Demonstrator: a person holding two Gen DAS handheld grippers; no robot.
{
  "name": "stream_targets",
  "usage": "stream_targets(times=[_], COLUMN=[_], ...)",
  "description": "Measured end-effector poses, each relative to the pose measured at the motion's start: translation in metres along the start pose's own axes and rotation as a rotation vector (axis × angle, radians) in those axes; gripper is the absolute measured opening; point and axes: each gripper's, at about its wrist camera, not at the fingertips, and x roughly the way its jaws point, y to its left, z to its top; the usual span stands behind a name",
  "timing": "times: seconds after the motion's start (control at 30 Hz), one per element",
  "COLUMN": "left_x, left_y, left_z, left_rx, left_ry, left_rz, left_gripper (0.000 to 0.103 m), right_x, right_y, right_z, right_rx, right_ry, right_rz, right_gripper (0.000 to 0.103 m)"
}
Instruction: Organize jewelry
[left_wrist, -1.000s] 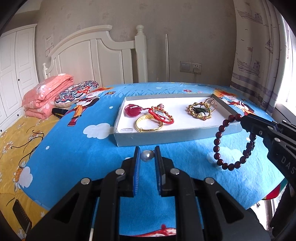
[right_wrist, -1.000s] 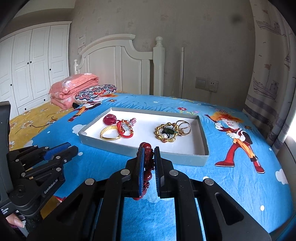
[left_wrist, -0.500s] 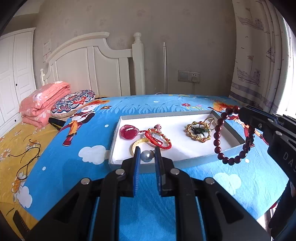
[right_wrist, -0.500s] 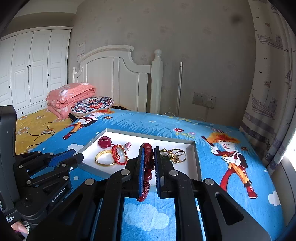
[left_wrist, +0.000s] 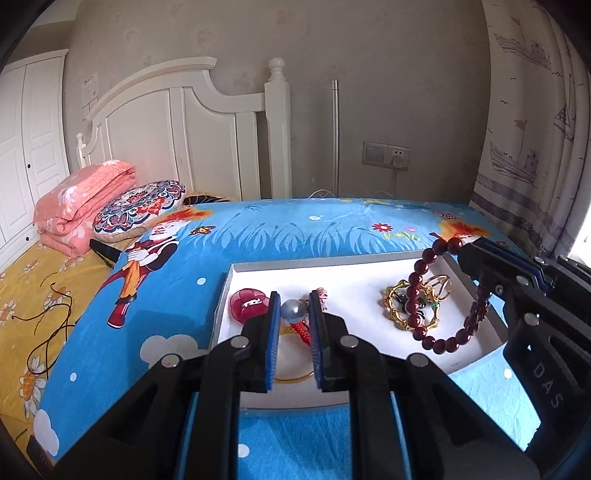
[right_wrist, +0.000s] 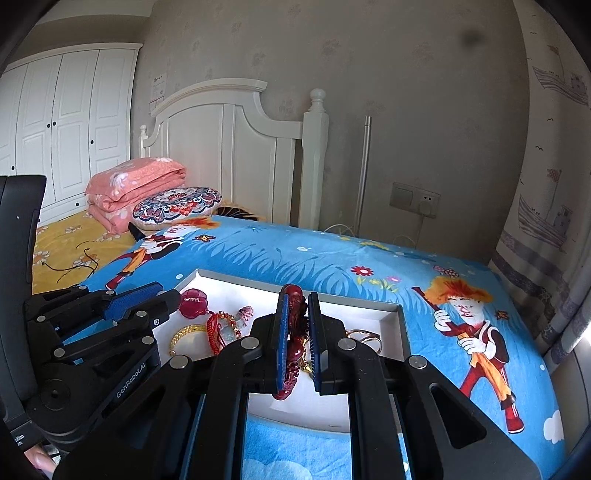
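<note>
A shallow white tray (left_wrist: 332, 266) lies on the blue cartoon cloth and holds a red flower piece (left_wrist: 245, 304), a red cord bracelet (right_wrist: 214, 332), a gold bangle (right_wrist: 184, 334), a gold brooch (left_wrist: 402, 308) and gold rings (left_wrist: 439, 284). My left gripper (left_wrist: 293, 310) is shut on a grey pearl (left_wrist: 293, 309) above the tray's left part. My right gripper (right_wrist: 296, 314) is shut on a dark red bead bracelet (left_wrist: 424, 325), which hangs over the tray's right part; the bracelet also shows between my fingers in the right wrist view (right_wrist: 293, 332).
The tray sits on a table covered with a blue cloth (left_wrist: 295, 225). To the left is a bed with a yellow sheet (left_wrist: 26, 295), a folded pink quilt (left_wrist: 81, 199) and a patterned cushion (left_wrist: 140, 206). A white headboard (left_wrist: 184, 140) and curtains (left_wrist: 532, 129) stand behind.
Both grippers have moved forward from the table's near edge to above the tray, carrying the pearl and the bead bracelet. The bracelet now hangs over the gold brooch.
</note>
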Motion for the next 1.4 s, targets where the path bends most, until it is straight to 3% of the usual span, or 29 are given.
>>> stream_targets(times=[0.8,0.83,0.93,1.0,1.27,1.4], left_x=[0.075,0.076,0.077,0.076,0.074,0.066], left_y=[0.014,0.014,0.014,0.013,0.015,0.018], left_z=[0.018,0.018,0.018,0.017,0.018,0.022], left_rx=[-0.055,-0.057,-0.063,-0.06,-0.069,-0.078], left_ry=[0.101,0.099,0.096,0.091,0.077,0.062], left_rz=[0.076,0.082,0.089,0.097,0.115,0.118], left_gripper=[0.016,0.017,0.041,0.047,0.069,0.078], right_x=[0.093,0.096,0.095,0.093,0.089,0.085], right_y=[-0.021,-0.022,-0.024,-0.026,-0.03,-0.032], right_z=[0.001,-0.001,-0.003,-0.004,-0.003,-0.002], right_rx=[0.082,0.073,0.065,0.074,0.076,0.084], right_ry=[0.171,0.185,0.185,0.18,0.17,0.171], right_rz=[-0.013,-0.021,-0.03,-0.031,-0.048,-0.048], right_gripper=[0.013,0.013,0.024,0.048,0.049,0.058])
